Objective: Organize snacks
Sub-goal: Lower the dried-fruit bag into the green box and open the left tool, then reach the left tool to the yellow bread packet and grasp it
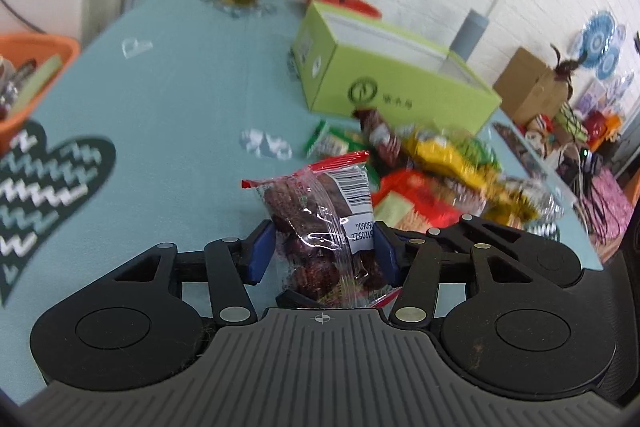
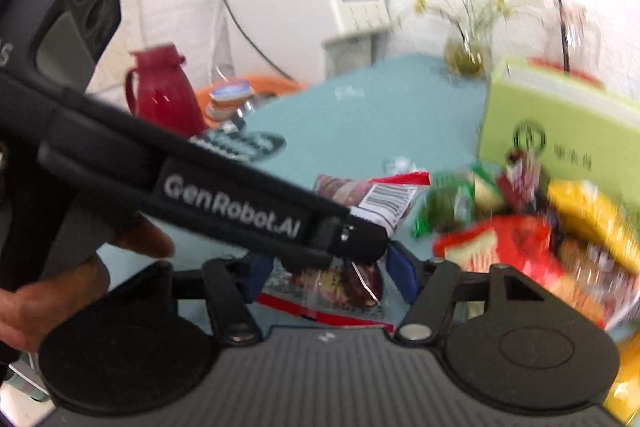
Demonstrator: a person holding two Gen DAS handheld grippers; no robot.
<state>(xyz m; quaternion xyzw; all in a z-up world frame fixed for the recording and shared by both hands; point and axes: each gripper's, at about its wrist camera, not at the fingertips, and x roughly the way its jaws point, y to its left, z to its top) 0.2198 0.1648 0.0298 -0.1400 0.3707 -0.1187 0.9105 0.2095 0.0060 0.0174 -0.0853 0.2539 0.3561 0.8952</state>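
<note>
Clear, crinkly plastic wraps the packet of dried red fruit [image 1: 320,223], which is pinched between the blue pads [image 1: 262,253] of the left gripper [image 1: 324,255] and is seen standing up from them, its red-edged top seam and barcode label pointing away. It appears lifted off the teal tablecloth [image 1: 180,99], though contact underneath cannot be confirmed. In the right wrist view a second, similar packet [image 2: 332,291] sits between the 2 fingers of the right gripper [image 2: 328,277]; whether its pads actually press on it cannot be told, since the left tool crosses in front.

The packet is judged light, soft and slippery: the film can slide and the fruit inside can shift, so a hold low across the filled body is likelier to be secure than 1 on the thin seam. Hard squeezing could bruise the contents.

To the right a blurred heap of snack bags [image 1: 436,171] is seen, and beyond it the open green box [image 1: 384,67], presumably their destination.
</note>
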